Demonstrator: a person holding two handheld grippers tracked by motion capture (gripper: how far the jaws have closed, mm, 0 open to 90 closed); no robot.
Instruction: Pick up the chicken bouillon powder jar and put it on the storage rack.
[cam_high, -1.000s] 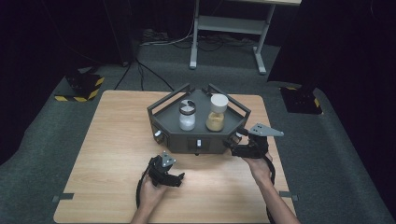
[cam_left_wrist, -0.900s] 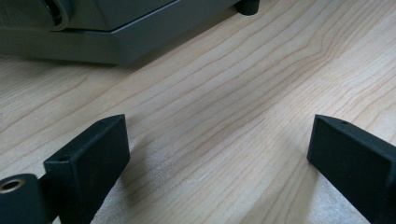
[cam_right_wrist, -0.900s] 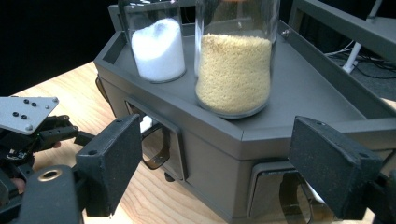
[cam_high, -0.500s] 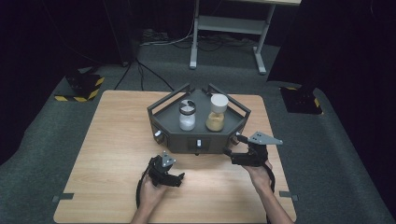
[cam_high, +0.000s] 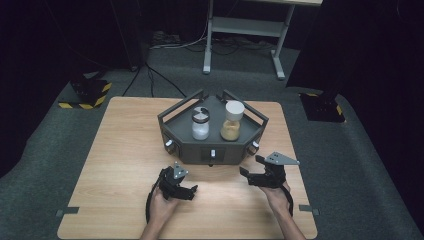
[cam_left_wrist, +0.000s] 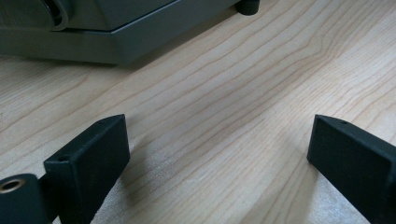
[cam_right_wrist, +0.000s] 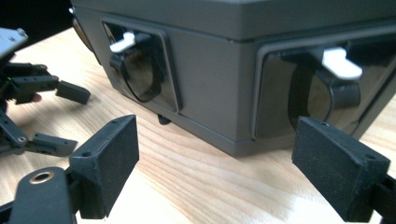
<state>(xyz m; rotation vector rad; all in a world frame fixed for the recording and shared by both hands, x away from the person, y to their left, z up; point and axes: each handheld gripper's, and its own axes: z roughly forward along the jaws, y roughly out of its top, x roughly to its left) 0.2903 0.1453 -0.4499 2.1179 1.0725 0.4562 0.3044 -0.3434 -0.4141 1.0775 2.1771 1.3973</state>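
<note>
A dark grey six-sided stand (cam_high: 192, 149) sits mid-table and carries two jars: one with white powder (cam_high: 200, 128), one with tan grains and a white lid (cam_high: 231, 125). My left gripper (cam_high: 191, 192) rests on the wood in front of the stand's left side, open, with bare table between its jaws (cam_left_wrist: 219, 135). My right gripper (cam_high: 251, 166) is low by the stand's front right corner; its jaws have just been opening and nothing is between them (cam_right_wrist: 217, 144). They face two recessed round knobs with white levers (cam_right_wrist: 123, 41) (cam_right_wrist: 343, 63).
The wooden table (cam_high: 115, 150) ends close behind both hands. The stand's base (cam_left_wrist: 93, 32) stands just beyond the left gripper. Yellow-black striped blocks (cam_high: 87, 95) and a metal desk frame (cam_high: 245, 27) are on the dark floor beyond the table.
My right gripper has sunk and drawn back toward the near edge, away from the stand's right front corner. The left gripper has stayed put.
</note>
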